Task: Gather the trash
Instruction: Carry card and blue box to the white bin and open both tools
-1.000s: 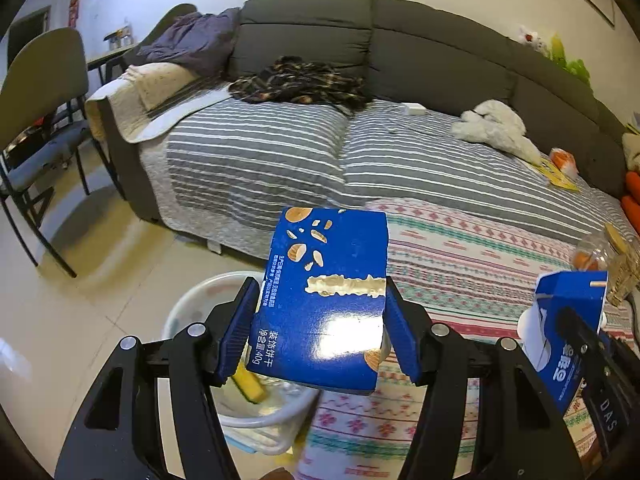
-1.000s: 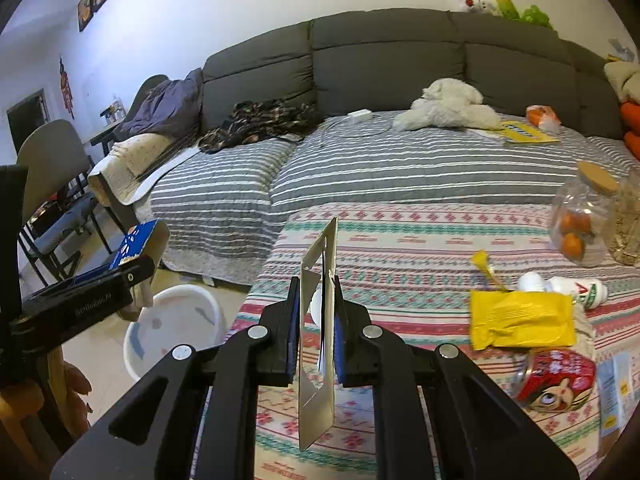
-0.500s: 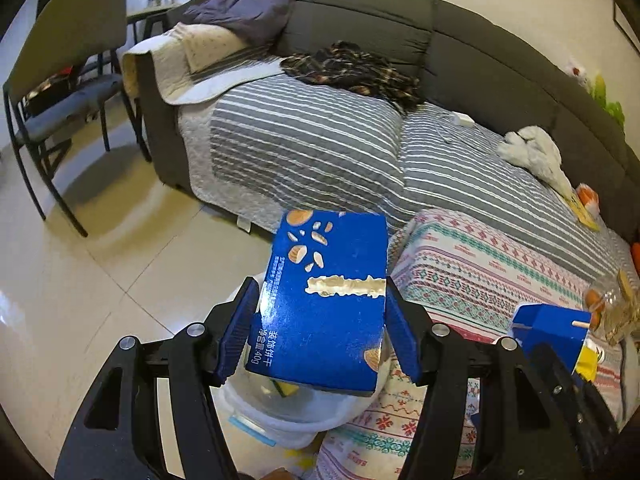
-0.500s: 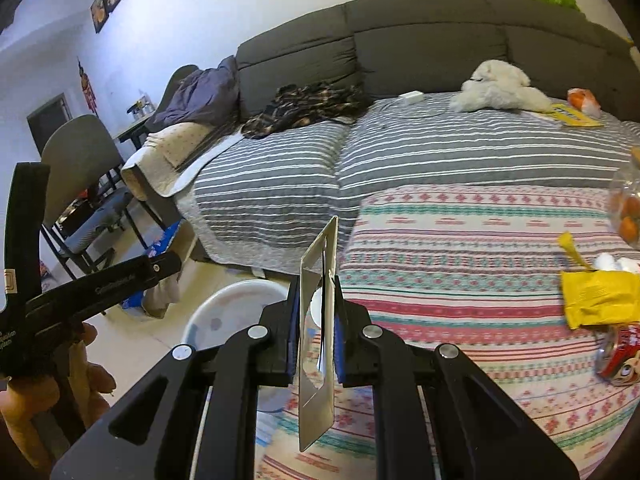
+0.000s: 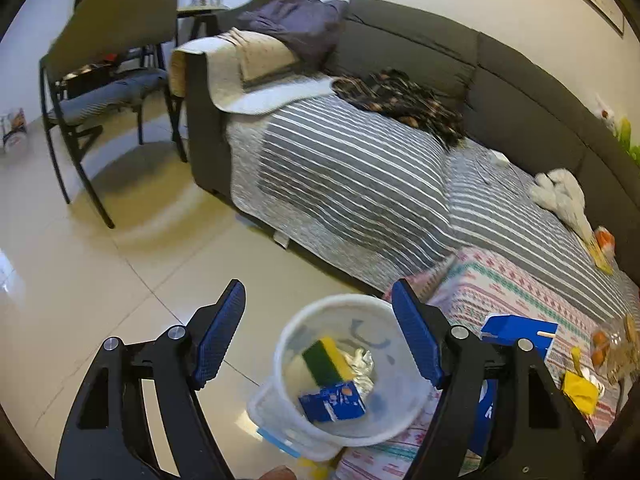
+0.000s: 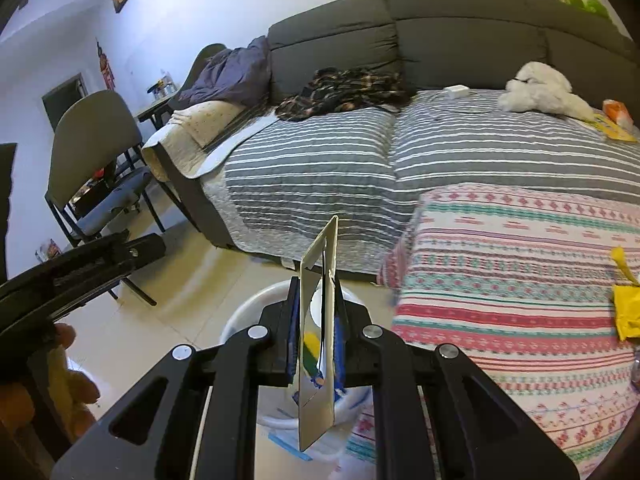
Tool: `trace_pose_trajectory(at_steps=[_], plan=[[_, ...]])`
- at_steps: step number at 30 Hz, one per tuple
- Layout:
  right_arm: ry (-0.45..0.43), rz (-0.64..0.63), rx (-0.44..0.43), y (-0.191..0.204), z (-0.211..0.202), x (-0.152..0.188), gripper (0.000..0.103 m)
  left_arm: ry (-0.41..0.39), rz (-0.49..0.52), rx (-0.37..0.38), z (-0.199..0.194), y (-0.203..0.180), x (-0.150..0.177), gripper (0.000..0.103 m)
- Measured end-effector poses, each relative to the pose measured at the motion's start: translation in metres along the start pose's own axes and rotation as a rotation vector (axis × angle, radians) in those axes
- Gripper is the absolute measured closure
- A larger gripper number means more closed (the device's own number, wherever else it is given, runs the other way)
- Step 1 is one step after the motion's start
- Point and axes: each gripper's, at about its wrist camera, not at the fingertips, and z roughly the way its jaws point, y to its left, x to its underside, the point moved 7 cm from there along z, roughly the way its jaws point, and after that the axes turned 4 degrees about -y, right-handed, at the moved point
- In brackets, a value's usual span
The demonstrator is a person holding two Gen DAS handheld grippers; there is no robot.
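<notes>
1. White bin (image 5: 288,344): landmark for all positions below. It stands on the floor against the edge of the desk (image 5: 520,292) with the patterned cloth. Judged light, thin-walled plastic that is easily tipped, so release items above its mouth rather than pressing on the rim. Its lower part is cut off by the frame edge in the left wrist view.
2. Flattened carton (image 6: 318,320): directly above the bin, clenched edge-on in the right claw (image 6: 316,344). Judged light, stiff card, smooth-faced and liable to slip or buckle, so hold it across the flat faces near mid-height, as it is held here. Its blue printed face shows only in the left wrist view (image 5: 516,328). The carton hides most of the bin's interior in the right wrist view.
3. Left claw (image 5: 318,334): above the bin, jaws opening, nothing between them.
4. Blue box (image 5: 332,400): inside the bin, lying tilted near the bottom. Judged light card.
5. Sponge (image 5: 324,360): inside the bin, just behind the blue box. Judged soft and compressible.
6. Crumpled foil (image 5: 360,364): inside the bin, beside the sponge, partly covered, so its extent cannot be determined.
7. Yellow wrapper (image 6: 628,312): on the desk, well apart from the bin, cut off by the frame edge. Judged limp and crinkly, so pinch a fold.
</notes>
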Motion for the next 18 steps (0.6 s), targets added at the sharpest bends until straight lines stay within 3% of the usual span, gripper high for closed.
trace_pose_trajectory(at_steps=[12, 16, 18], plan=[[0.05, -0.063, -0.024, 0.049, 0.041, 0.003, 0.085, -0.019, -0.105, -0.068, -0.006, 0.057, -0.017, 0.028], [0.039, -0.064, -0.001, 0.054, 0.044, 0.001, 0.052, -0.03, -0.118, -0.101, -0.007, 0.07, -0.02, 0.027], [0.025, -0.061, 0.015, 0.053, 0.042, -0.002, 0.05, -0.029, -0.121, -0.109, -0.007, 0.074, -0.02, 0.025]])
